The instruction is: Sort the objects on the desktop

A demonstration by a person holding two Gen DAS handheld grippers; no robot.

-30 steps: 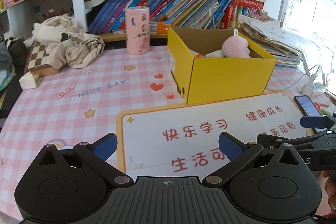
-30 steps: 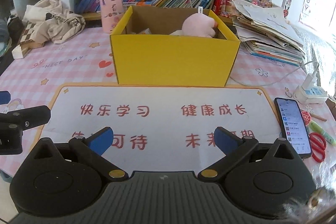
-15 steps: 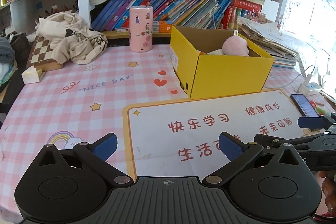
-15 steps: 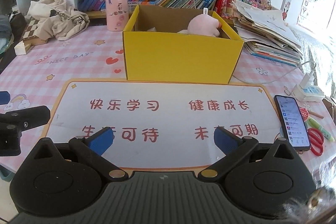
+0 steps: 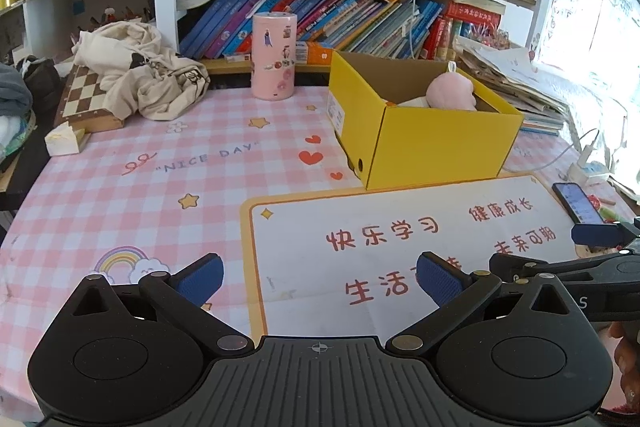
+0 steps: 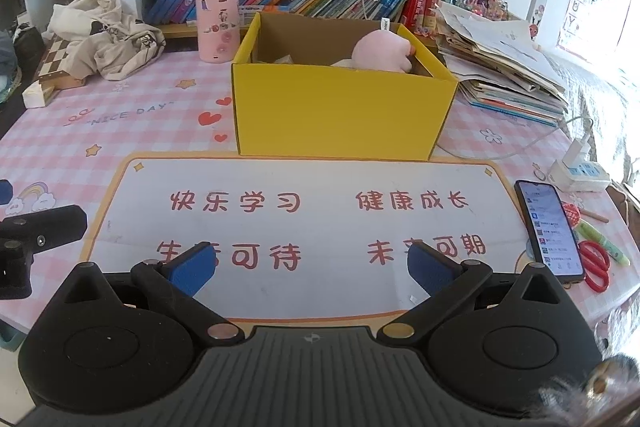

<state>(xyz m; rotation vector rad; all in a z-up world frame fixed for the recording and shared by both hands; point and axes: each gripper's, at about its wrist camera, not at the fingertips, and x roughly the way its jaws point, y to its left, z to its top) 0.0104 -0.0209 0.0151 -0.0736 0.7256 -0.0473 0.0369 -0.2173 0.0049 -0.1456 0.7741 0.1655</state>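
Right now both the left gripper (image 5: 318, 277) and the right gripper (image 6: 310, 263) hover with fingers wide and empty over the white mat (image 6: 312, 223), so reaching for the phone (image 6: 549, 229) at the desk's right edge risks knocking it off, far from the yellow box (image 6: 340, 115).

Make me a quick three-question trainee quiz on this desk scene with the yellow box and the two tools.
1. True or false: the pink plush toy lies inside the yellow box.
2. Which item lies on the table to the right of the white mat? A) chessboard B) smartphone C) pink canister
3. Fill in: the left tool and the right tool both have their jaws ____, holding nothing.

Key: 1 true; 2 B, the smartphone, with red scissors beside it; 3 open.
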